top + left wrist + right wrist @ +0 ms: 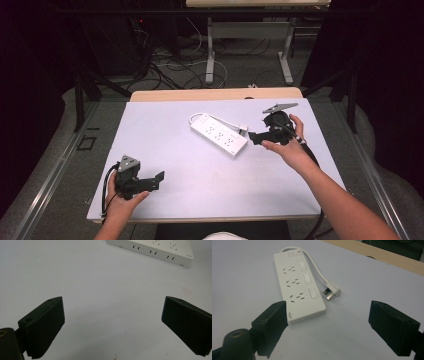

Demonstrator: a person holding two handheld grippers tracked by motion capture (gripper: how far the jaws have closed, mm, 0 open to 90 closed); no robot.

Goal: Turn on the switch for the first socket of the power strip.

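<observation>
A white power strip [218,134] lay flat mid-table [165,120], its cord looped round to a plug [331,290] beside it. The right tongs [254,138] hovered just by the strip's near end, jaws wide apart and empty. The left tongs [159,178] (well apart, near the table's front edge) gaped open too, holding nothing.

My high view looks down and forward over the table [165,150]. Both gripper views sit low and close over it, sharing the white power strip [218,134] [152,250] [298,285].
</observation>
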